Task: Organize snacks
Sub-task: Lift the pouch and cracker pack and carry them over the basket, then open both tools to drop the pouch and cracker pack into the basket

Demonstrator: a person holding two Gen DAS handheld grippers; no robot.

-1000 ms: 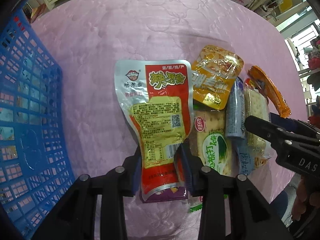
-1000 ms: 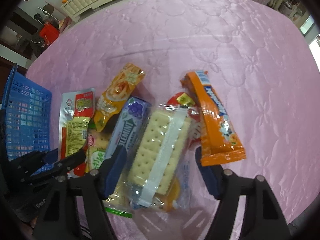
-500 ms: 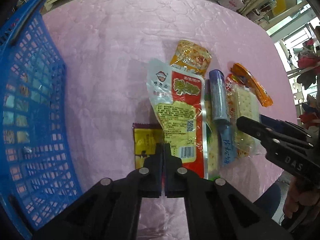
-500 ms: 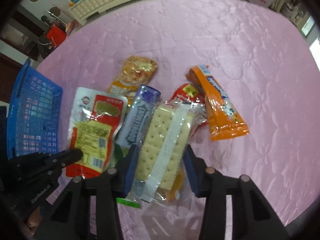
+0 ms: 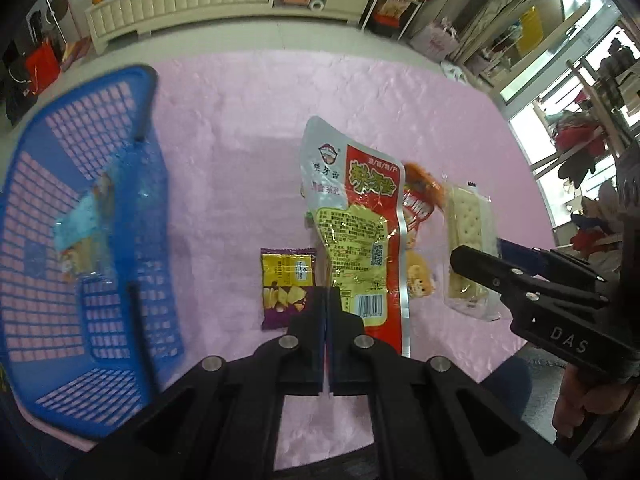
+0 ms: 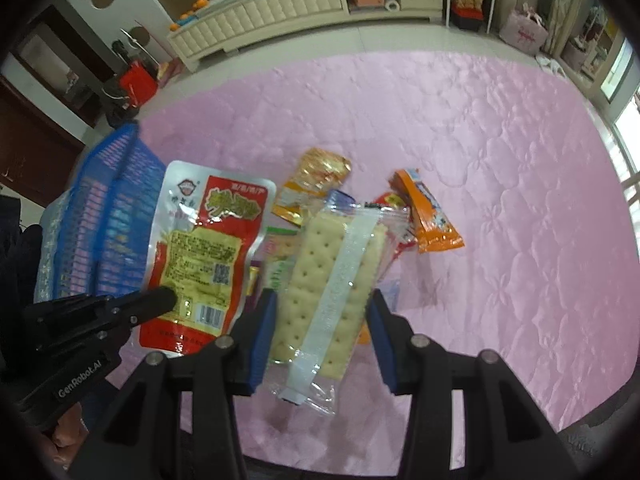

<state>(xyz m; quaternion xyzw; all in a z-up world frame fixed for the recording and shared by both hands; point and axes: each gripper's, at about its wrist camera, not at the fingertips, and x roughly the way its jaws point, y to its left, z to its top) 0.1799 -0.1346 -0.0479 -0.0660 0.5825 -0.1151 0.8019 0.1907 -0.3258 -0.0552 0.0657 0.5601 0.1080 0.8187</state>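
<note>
My left gripper [image 5: 327, 294] is shut on the bottom edge of a red-and-silver pouch [image 5: 352, 216], which hangs lifted above the pink table. In the right wrist view that pouch [image 6: 204, 240] sits in front of the blue basket [image 6: 112, 208], with the left gripper [image 6: 166, 300] pinching its lower edge. My right gripper [image 6: 320, 300] is shut on a clear cracker pack [image 6: 332, 272], both blue pads pressing its sides. The left wrist view shows that cracker pack [image 5: 468, 232] held by the right gripper [image 5: 480, 252] to the right.
The blue basket [image 5: 100, 320] stands at the left with a snack [image 5: 80, 236] inside. A purple-and-yellow chip packet [image 5: 286, 280] lies on the pink cloth [image 6: 500, 160]. An orange packet [image 6: 428, 216], a golden packet [image 6: 316, 184] and a green-labelled pack [image 6: 280, 256] lie under the held packs.
Both grippers closed on their packs and rose, lifting the red pouch and the cracker pack off the pile. The purple chip packet came into view beneath the pouch.
</note>
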